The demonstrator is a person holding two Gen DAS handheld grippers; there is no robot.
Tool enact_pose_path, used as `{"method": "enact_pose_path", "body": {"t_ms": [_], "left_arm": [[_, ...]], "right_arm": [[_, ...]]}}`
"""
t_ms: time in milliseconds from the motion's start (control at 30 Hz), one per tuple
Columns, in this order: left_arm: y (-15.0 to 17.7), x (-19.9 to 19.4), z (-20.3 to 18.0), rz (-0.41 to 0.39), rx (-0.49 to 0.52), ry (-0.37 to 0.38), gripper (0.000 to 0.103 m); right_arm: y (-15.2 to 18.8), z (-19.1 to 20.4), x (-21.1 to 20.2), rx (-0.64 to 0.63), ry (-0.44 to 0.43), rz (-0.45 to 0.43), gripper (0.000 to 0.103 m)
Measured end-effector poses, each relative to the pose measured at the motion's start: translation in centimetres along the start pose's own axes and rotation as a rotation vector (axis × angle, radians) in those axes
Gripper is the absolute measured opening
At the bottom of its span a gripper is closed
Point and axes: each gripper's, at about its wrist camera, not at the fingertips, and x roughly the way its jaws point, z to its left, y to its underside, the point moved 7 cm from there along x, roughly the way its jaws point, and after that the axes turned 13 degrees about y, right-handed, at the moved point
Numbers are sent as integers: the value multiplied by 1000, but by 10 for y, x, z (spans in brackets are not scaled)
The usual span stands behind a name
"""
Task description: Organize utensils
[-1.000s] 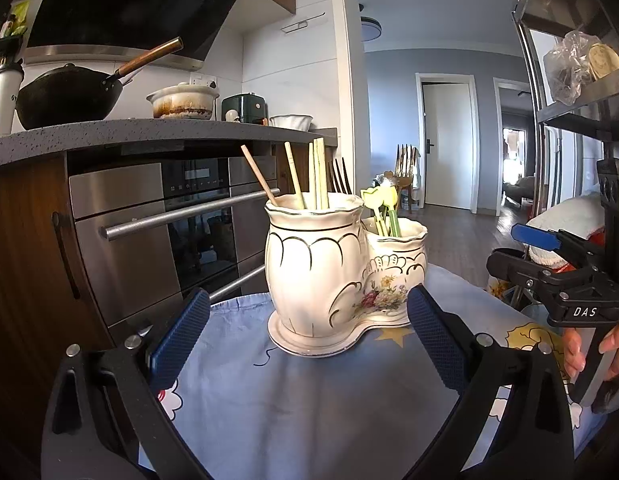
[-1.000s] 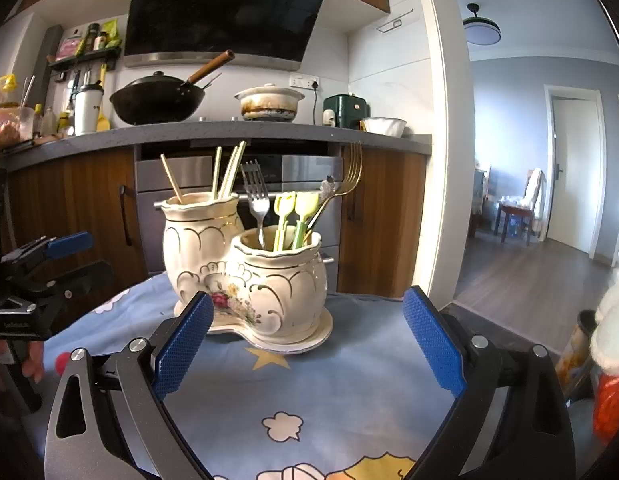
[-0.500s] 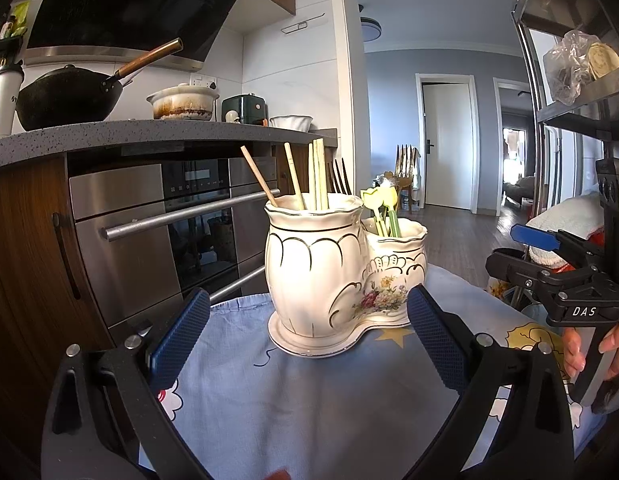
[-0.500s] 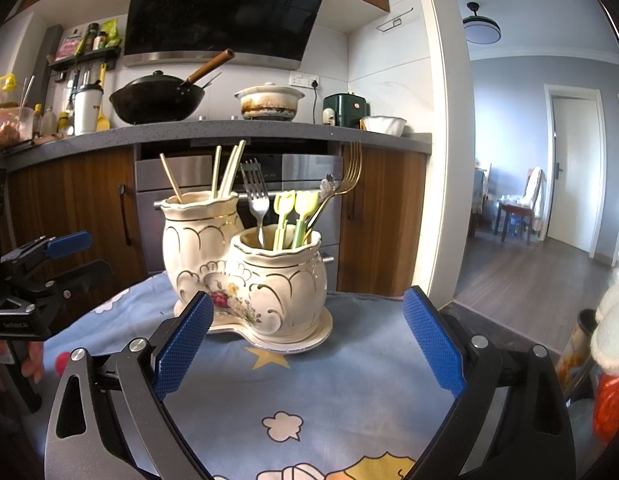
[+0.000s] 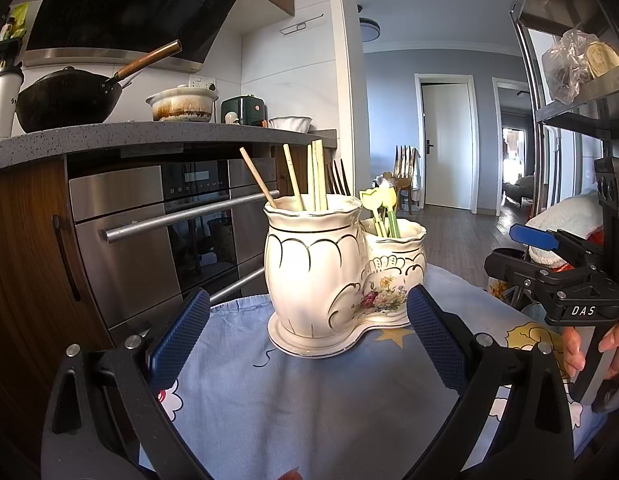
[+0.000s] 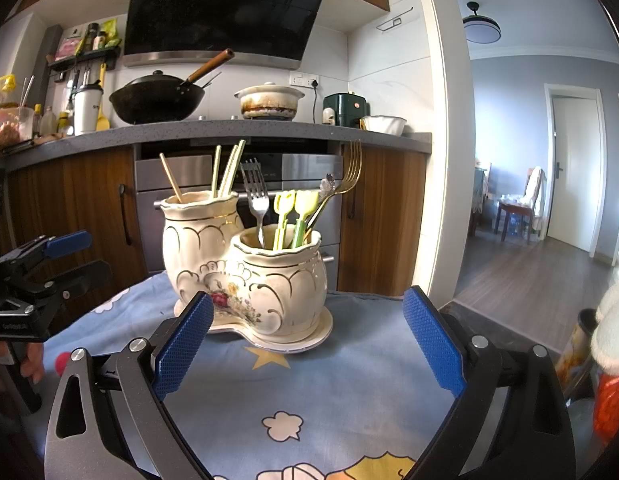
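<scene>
One white holder (image 6: pixel 245 276) with two cups stands on the blue cloth (image 6: pixel 341 376). The tall left cup has four chopsticks (image 6: pixel 225 170), standing up and leaning a bit. The short right cup has two forks (image 6: pixel 256 196), two green picks (image 6: pixel 293 216) and one spoon (image 6: pixel 328 186), handles down. The left gripper (image 5: pixel 307 338) and right gripper (image 6: pixel 305 340) are both spread wide and hold nothing.

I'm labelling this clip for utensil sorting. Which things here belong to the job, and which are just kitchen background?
Job:
holder
chopsticks
steel fork
gold fork
green forks
left hand-held gripper, open
right hand-held gripper, open

Background:
wok
clay pot
oven
tablecloth
</scene>
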Motion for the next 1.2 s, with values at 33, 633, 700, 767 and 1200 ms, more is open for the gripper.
{"method": "enact_pose_path", "body": {"t_ms": [33, 633, 700, 767, 1200], "left_arm": [[0, 0, 0, 0, 0, 0, 97], [0, 0, 0, -1, 0, 0, 97], [0, 0, 0, 0, 0, -1, 97], [0, 0, 1, 0, -1, -1, 97], [-1, 1, 3, 14, -13, -11, 97]], "right_arm": [[0, 0, 0, 0, 0, 0, 95], [0, 0, 0, 0, 0, 0, 95], [0, 0, 0, 0, 0, 0, 95], [0, 0, 0, 0, 0, 1, 95], [1, -1, 0, 1, 0, 2, 95]]}}
